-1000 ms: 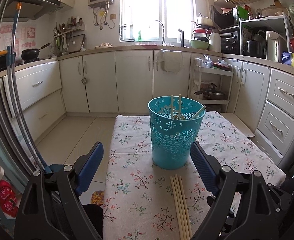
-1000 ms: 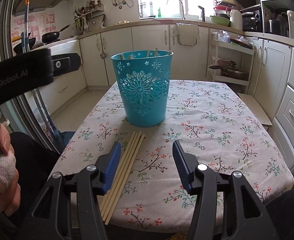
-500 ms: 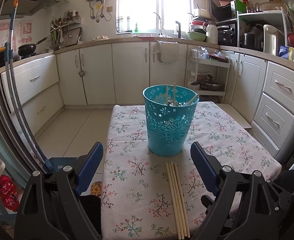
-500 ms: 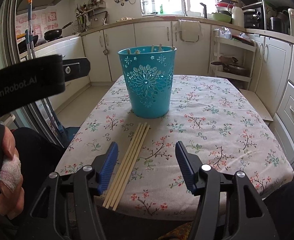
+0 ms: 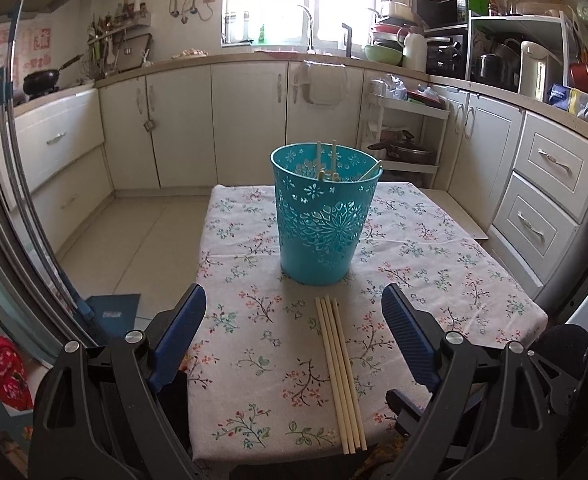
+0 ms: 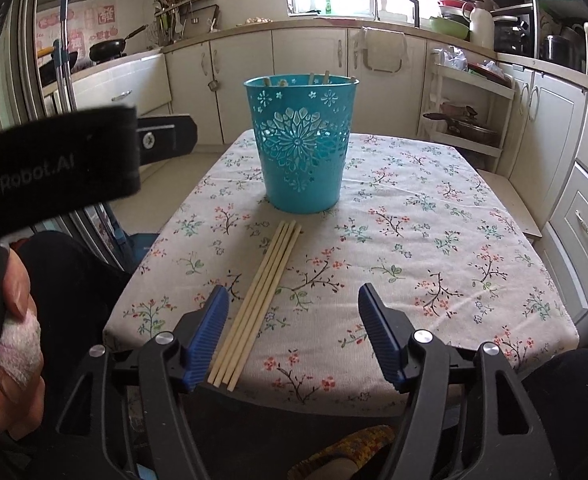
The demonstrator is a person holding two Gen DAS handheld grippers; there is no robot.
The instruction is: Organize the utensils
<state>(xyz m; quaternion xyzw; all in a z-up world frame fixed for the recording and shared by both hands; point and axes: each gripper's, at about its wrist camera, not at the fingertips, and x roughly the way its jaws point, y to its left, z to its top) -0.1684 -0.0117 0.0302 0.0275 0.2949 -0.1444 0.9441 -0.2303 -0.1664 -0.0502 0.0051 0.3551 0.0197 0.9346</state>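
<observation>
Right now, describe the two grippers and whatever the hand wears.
Both the left gripper and right gripper have black skeletal frames with silver pivot bolts and ribbed blue pads. A black strap reading "GenRobot.AI" crosses the right view. The hand has a white bandage on one finger.

Each camera sat just behind its own tongs and looked forward and downward along the two fingers, over the near edge of the floral tablecloth [image 5: 253,344] toward the kitchen window. The left view framed the left gripper [image 5: 294,304]; the right view framed the right gripper [image 6: 294,304], from a spot further right. Both shared the teal bucket [image 5: 322,224] ahead of the fingertips and the chopsticks [image 6: 261,300] lying between them.
</observation>
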